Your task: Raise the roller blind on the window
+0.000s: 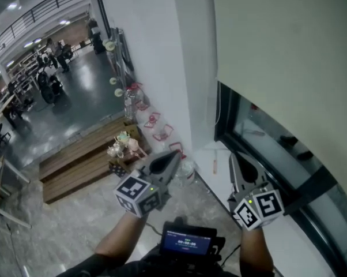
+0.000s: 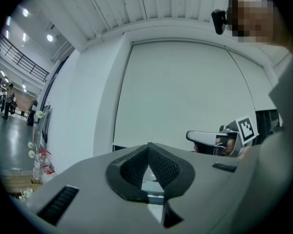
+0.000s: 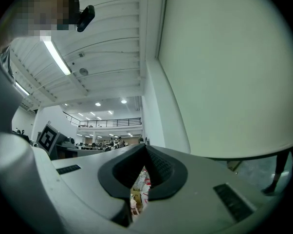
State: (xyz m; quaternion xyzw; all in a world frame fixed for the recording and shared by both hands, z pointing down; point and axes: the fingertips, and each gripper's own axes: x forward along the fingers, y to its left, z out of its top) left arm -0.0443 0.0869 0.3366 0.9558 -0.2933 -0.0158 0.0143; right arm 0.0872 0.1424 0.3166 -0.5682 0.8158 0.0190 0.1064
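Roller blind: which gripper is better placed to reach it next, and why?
Probably the right gripper: it sits near the window, just below the bottom edge of the roller blind; the left gripper is further off, by the wall. Both are shut, empty.

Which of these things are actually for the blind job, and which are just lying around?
For the job: roller blind; window; left gripper and right gripper, both shut and empty.
Just lying about: wooden bench; cups on it; water bottle by the wall.
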